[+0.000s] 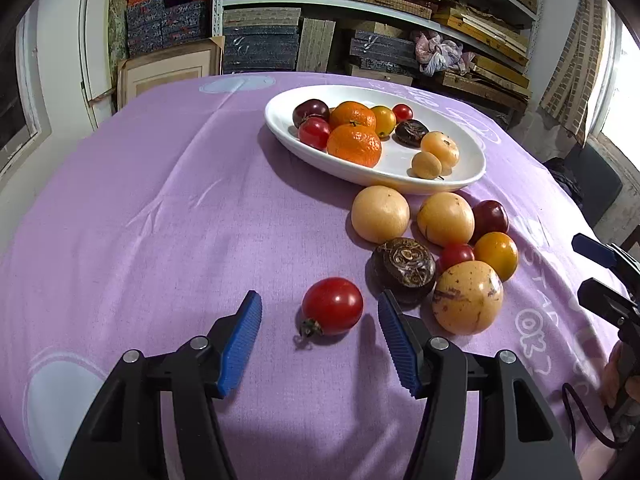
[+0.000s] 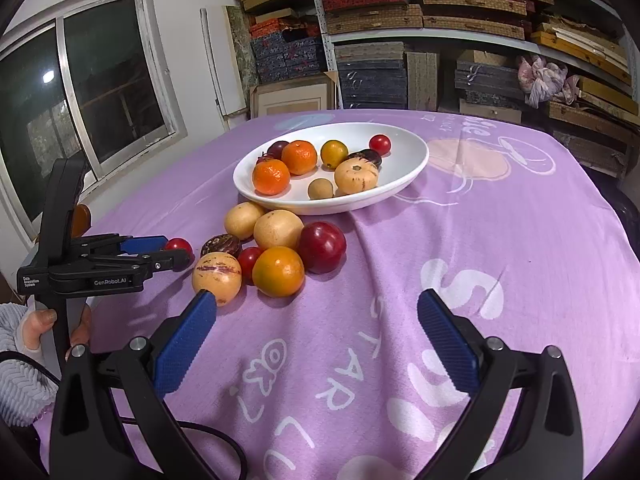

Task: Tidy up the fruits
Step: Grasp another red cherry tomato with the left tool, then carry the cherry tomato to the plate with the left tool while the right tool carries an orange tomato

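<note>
A white oval plate [image 1: 472, 148] [image 2: 416, 160] on the purple cloth holds two oranges, tomatoes and other small fruits. Loose fruits lie in front of it: a red cherry tomato [image 1: 332, 306] [image 2: 179, 245], a dark brown fruit [image 1: 404, 270], pale yellow round fruits [image 1: 380, 213], a striped yellow fruit [image 1: 467, 297] [image 2: 217, 274], an orange-yellow tomato [image 2: 278, 271] and a dark red plum [image 2: 322, 246]. My left gripper [image 1: 319, 306] [image 2: 176, 251] is open, its fingers on either side of the cherry tomato, not touching it. My right gripper [image 2: 318, 306] is open and empty, hovering over the cloth in front of the loose fruits.
Shelves stacked with boxes and woven mats [image 2: 400, 20] stand behind the table. A window [image 2: 100, 80] is on the left wall. The cloth [image 2: 500, 240] drapes over the table's right edge. A cable [image 2: 224, 444] trails near the left hand.
</note>
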Demonstrator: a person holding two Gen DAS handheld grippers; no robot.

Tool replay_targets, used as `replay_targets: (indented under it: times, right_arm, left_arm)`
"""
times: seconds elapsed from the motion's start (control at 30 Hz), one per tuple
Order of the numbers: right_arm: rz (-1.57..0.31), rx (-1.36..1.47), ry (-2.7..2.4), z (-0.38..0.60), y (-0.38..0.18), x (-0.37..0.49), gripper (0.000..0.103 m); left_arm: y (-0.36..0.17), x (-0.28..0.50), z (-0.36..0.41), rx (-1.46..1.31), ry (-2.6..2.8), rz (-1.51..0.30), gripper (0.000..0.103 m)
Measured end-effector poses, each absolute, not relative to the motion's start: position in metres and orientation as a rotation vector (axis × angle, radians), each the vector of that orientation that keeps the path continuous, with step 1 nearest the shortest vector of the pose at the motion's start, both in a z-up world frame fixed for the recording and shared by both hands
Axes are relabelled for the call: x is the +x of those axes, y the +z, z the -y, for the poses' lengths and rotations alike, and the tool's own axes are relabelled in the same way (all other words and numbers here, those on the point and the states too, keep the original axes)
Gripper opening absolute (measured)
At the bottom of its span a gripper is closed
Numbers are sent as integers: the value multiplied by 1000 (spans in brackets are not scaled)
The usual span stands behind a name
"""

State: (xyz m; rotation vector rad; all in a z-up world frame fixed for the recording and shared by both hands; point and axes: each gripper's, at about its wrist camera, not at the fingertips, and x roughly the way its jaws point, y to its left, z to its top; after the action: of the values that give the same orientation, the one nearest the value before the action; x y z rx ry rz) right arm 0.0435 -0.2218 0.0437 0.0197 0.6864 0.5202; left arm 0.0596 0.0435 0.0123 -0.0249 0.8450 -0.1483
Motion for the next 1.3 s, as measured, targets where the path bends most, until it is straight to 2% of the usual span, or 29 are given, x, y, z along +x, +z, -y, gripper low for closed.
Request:
replay_targets:
  times: [0.53, 0.6, 0.63, 0.67, 0.73, 1.0, 1.07, 1.13, 1.2, 1.3]
  right_arm:
    - [-693, -16, 528, 214, 42, 42, 99]
    - [-693, -17, 528, 214, 42, 42, 99]
    - [-693, -18, 529, 214, 41, 42, 99]
    - [-693, -19, 529, 214, 41, 42, 99]
    - [-694, -22, 530, 214, 40, 42, 99]
    - [-692, -70, 555, 201, 39, 40, 99]
    - [-698, -109, 569, 189, 38, 40, 95]
    - [-713, -145, 579, 178, 37, 44, 78]
    - [-742, -147, 577, 171, 33, 53, 75]
    - [-787, -112, 568, 166, 29, 69, 64]
  left_arm:
    - [8, 63, -27, 70, -151, -866, 62]
    - [8, 63, -29, 60, -162, -865, 57]
    - [7, 63, -29, 55, -166, -869, 45]
    - [6, 63, -30, 49, -172, -877, 37]
    - [6, 63, -31, 40, -184, -876, 31]
    - [7, 63, -32, 31, -184, -872, 31]
    - [7, 63, -33, 28, -178, -874, 31]
    - [7, 62, -33, 26, -176, -876, 31]
    - [7, 62, -33, 25, -176, -877, 31]
    - [7, 62, -33, 25, -176, -877, 31]
